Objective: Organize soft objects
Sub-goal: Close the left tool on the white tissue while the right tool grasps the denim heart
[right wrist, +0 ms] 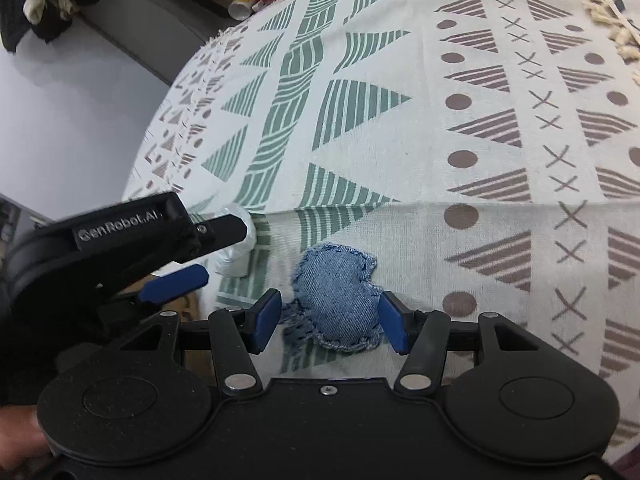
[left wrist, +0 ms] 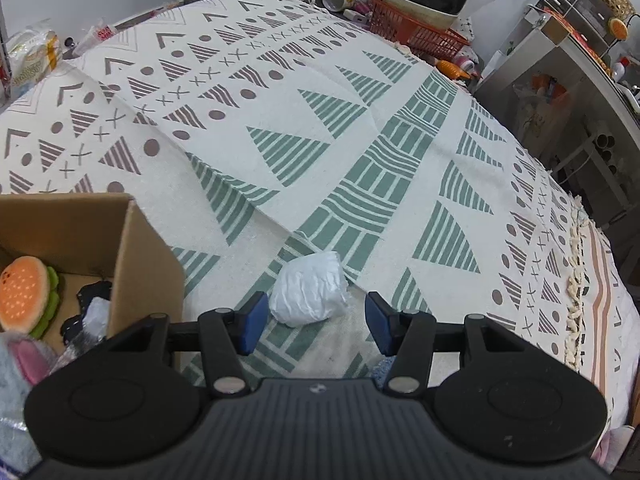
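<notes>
Bed (left wrist: 360, 152) covered by cream patterned cloth (right wrist: 400, 160): green striped triangles and bands down middle, brown triangles, dots and crosses toward sides, tasselled fringe along one edge. Creases across cloth. Lying directly on cloth: white crumpled plastic bundle (left wrist: 308, 290) on green band; blue denim stuffed piece (right wrist: 340, 300) with frayed edges, near bundle but apart from it; open cardboard box (left wrist: 132, 264) just beside bundle, holding plush burger (left wrist: 26, 292). Orange basket (left wrist: 416, 32) at far edge.

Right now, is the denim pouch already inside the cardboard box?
No, the denim pouch lies on the patterned cloth, between the open blue fingers of the right tool, in the right wrist view.
</notes>
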